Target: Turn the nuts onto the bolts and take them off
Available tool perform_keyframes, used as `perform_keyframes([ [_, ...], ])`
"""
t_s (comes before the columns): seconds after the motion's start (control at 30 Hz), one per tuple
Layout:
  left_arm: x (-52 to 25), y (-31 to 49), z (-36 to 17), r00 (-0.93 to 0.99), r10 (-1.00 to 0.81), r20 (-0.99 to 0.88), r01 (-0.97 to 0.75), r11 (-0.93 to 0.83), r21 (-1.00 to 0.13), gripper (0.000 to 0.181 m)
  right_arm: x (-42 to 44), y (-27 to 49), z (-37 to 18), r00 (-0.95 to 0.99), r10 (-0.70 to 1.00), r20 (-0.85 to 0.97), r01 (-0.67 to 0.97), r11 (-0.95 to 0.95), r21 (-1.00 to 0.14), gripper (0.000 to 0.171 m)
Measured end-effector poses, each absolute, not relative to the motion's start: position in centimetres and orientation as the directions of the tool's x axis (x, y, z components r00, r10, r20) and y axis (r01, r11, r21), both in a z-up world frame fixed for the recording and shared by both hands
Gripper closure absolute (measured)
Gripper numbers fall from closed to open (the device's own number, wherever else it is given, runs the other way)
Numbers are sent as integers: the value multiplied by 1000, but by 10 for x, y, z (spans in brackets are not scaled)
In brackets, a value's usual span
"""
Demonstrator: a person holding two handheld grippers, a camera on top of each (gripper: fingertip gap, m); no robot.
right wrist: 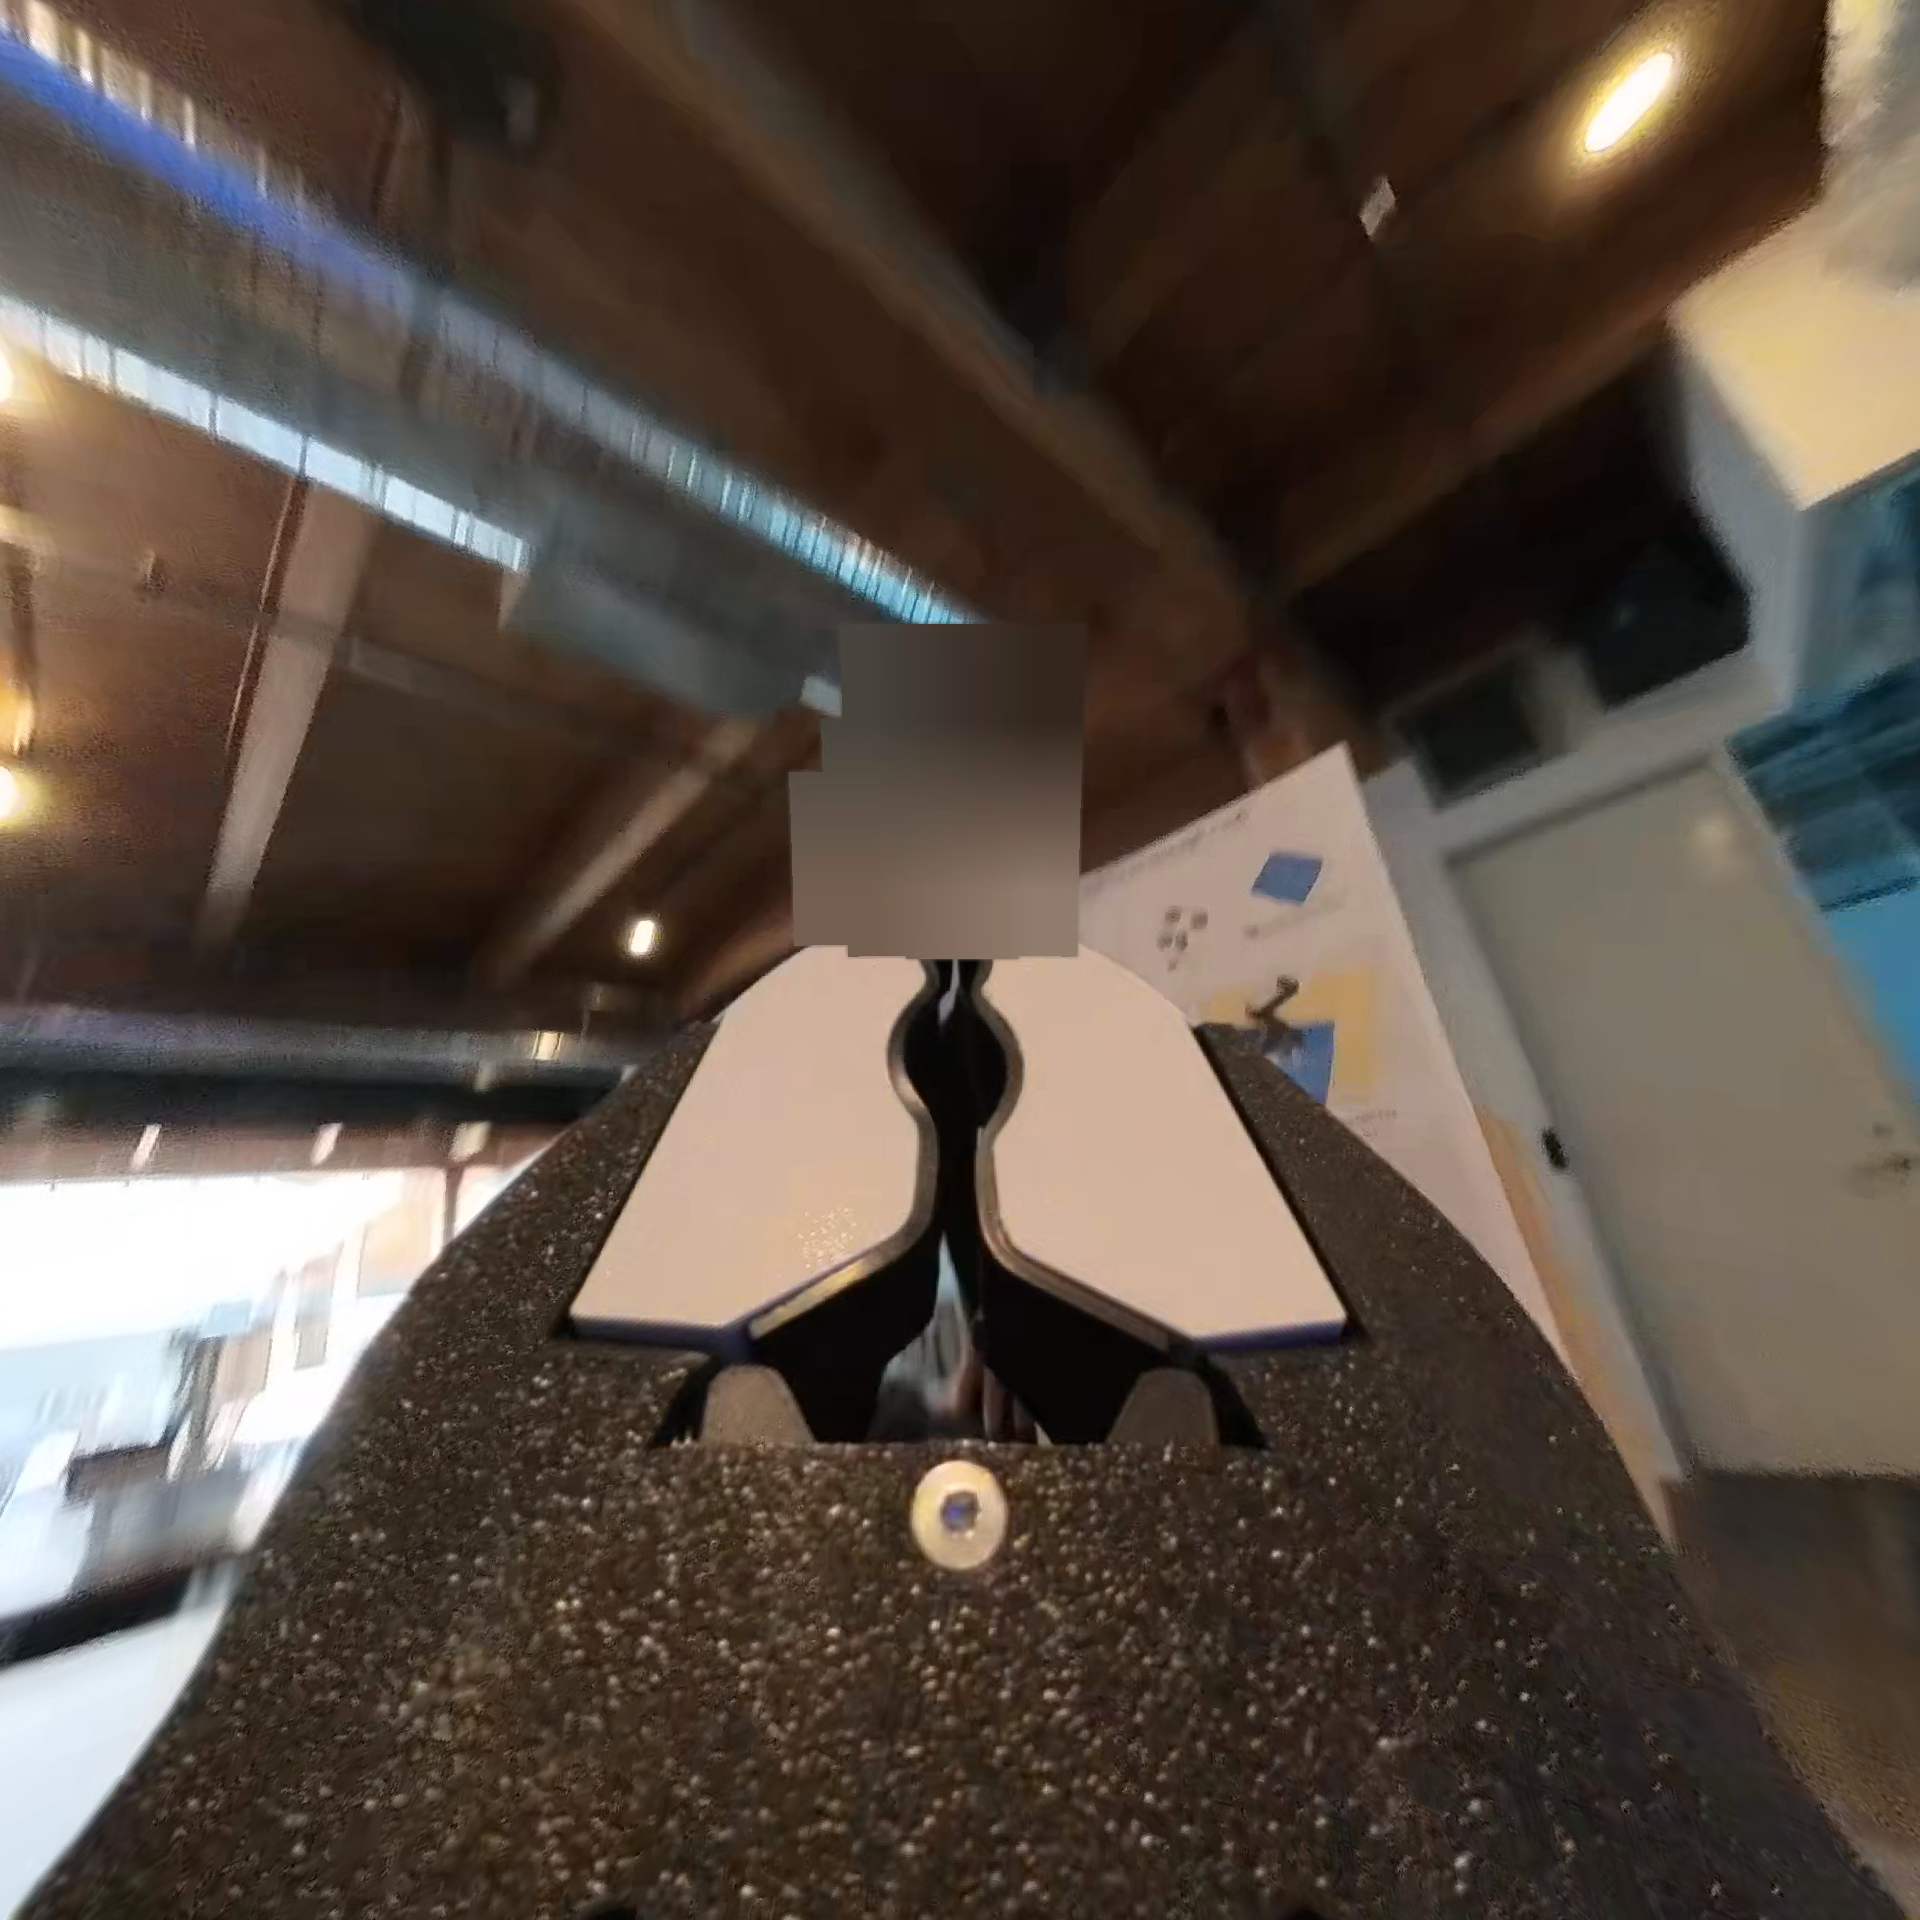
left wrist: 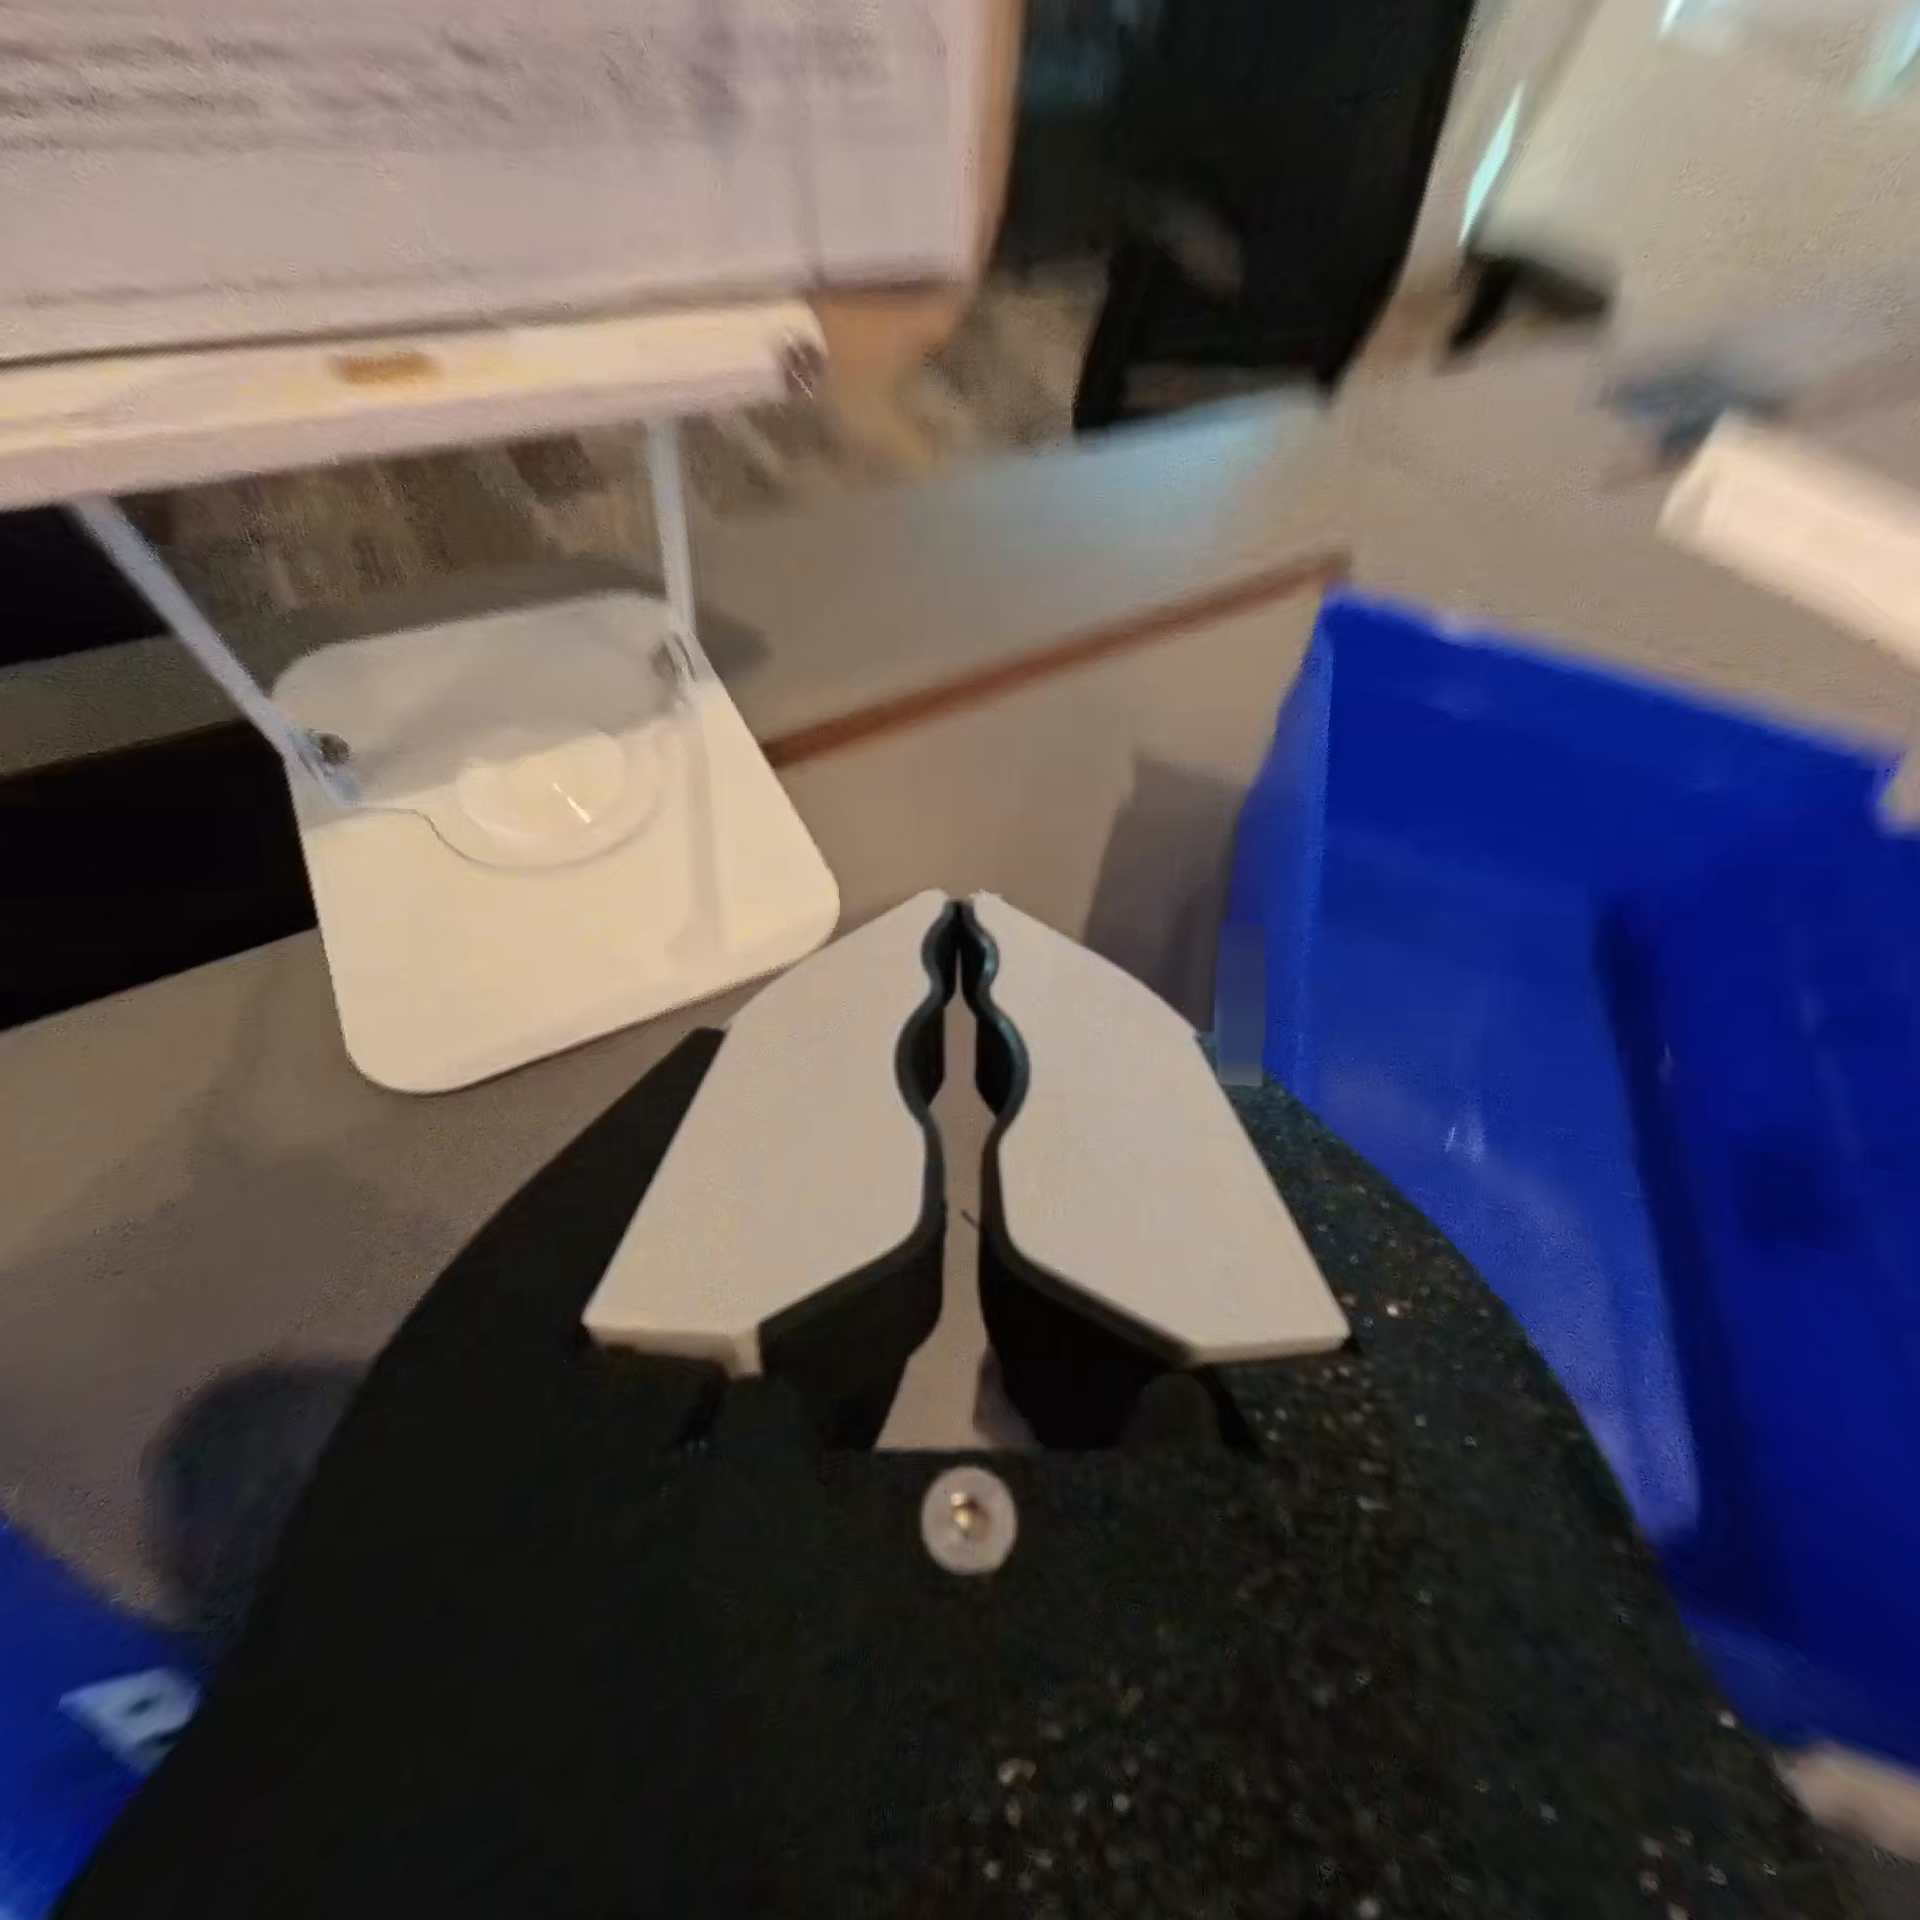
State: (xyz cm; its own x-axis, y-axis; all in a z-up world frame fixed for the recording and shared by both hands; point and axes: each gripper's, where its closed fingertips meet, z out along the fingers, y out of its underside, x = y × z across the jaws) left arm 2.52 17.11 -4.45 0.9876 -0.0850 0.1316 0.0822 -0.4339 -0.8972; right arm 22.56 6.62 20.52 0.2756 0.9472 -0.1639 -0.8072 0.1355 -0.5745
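Observation:
No nuts or bolts show in either view. My left gripper [left wrist: 963, 909] is shut with nothing between its grey fingers [left wrist: 810, 1143]; it hovers low over a grey table [left wrist: 156, 1164], beside a blue bin [left wrist: 1558, 1039] on its right. My right gripper [right wrist: 951, 977] is shut and empty. It points upward toward a wooden ceiling [right wrist: 935, 260], away from the table. Both views are blurred by motion.
A white stand base [left wrist: 582, 935] with a clear holder sits on the table just ahead-left of the left gripper, carrying a white sheet [left wrist: 416, 156] above. Another blue thing [left wrist: 52, 1714] is at the lower left. A white poster board [right wrist: 1278, 956] and a door [right wrist: 1662, 1039] stand right of the right gripper. One gripper's finger ends stand about 35 cm off the other's.

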Motion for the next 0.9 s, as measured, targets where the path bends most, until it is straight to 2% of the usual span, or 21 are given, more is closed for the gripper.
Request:
perform_keyframes([
  [0.07,12,176,-41,957,-43,287,257,-331,-908,181,203,71,192,308,914,-264,-860,149,-488,171],
  [0.1,6,178,-49,944,-29,329,302,-324,-897,181,177,80,179,328,897,-297,-847,140,-512,171],
  [0.2,-22,173,-70,949,65,307,313,-293,-904,181,88,106,134,303,890,-339,-745,-1,-667,171],
  [0.27,-29,167,-73,939,64,336,341,-282,-897,181,53,123,107,293,867,-403,-710,-85,-699,171],
  [0.47,-61,150,-71,967,113,229,253,-294,-922,181,-2,156,34,332,787,-520,-558,-281,-781,171],
  [0.57,-76,140,-70,972,119,200,227,-282,-932,181,-17,158,8,330,791,-516,-467,-339,-817,171],
  [0.67,-86,131,-69,984,116,136,164,-271,-949,181,-16,153,-1,380,801,-463,-399,-310,-863,171],
  [0.9,-102,106,-68,991,130,20,54,-268,-962,181,5,134,-10,531,835,-143,-128,-87,-988,171],
])
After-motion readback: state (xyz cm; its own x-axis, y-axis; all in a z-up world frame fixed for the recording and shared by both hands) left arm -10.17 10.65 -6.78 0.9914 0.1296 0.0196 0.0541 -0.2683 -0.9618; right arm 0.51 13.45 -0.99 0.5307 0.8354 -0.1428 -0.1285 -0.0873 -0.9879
